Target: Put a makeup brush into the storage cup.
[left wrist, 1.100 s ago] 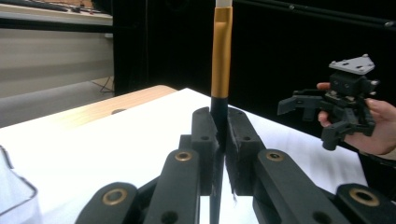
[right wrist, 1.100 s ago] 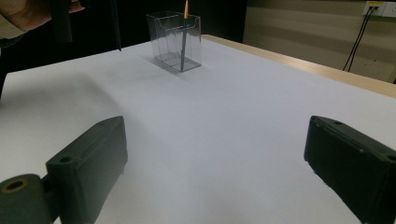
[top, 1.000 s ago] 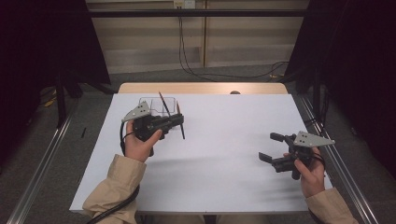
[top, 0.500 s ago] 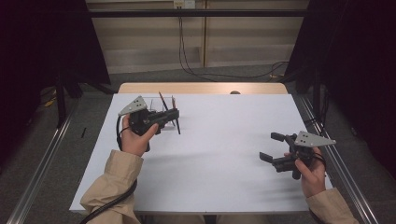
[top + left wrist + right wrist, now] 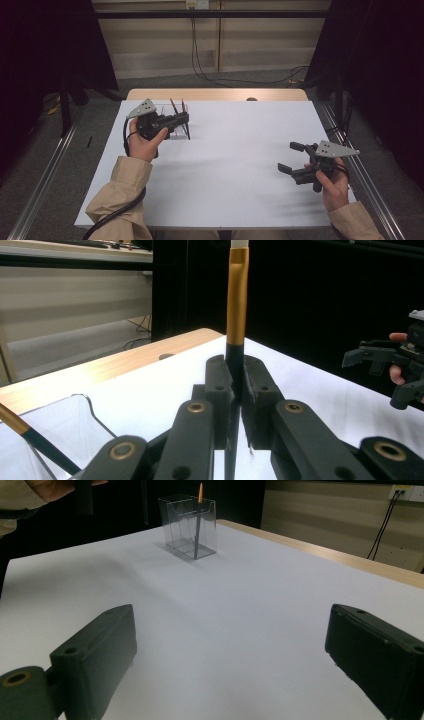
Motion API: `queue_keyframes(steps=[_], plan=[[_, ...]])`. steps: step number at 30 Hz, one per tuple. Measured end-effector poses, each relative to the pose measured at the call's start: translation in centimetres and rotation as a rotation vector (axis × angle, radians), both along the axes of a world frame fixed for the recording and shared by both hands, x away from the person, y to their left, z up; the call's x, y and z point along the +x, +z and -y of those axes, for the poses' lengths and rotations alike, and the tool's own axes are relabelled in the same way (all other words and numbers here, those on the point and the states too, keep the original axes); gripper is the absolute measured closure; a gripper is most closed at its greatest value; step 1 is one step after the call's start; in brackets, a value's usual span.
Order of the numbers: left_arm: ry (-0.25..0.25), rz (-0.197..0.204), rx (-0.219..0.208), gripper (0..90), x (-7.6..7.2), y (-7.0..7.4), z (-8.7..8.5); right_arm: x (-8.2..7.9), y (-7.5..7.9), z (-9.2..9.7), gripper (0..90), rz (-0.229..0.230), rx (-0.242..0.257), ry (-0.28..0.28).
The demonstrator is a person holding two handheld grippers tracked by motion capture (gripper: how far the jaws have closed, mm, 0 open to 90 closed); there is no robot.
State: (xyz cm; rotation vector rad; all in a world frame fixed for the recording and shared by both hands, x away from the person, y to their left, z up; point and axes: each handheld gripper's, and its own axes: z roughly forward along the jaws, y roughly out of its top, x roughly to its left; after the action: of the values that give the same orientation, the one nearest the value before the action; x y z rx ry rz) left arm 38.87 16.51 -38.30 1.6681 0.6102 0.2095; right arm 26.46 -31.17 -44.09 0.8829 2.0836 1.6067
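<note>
My left gripper is at the far left of the white table, shut on a black-handled brush with a gold ferrule that stands upright between its jaws. Down to its left sits a clear plastic holder with a second brush leaning in it. From the right gripper view, the holder stands far off with that brush inside. My right gripper hovers over the near right of the table, open with nothing between its jaws.
White paper covers the tabletop, with a wooden strip bare along the far edge. Metal rails run along both sides of the table. Cables hang down the back wall.
The left gripper has shifted slightly toward the far edge, and the brush it holds has gone from tilted to upright. The right gripper has hardly moved.
</note>
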Motion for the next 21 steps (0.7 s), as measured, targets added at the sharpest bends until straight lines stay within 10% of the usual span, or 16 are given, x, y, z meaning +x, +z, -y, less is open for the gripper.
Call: queue_keyframes(steps=[21], plan=[[0.037,0.007,0.021,83.2,1.7,0.9,-0.4,0.0,0.0,-0.1,5.7,-0.002,0.0,0.009]])
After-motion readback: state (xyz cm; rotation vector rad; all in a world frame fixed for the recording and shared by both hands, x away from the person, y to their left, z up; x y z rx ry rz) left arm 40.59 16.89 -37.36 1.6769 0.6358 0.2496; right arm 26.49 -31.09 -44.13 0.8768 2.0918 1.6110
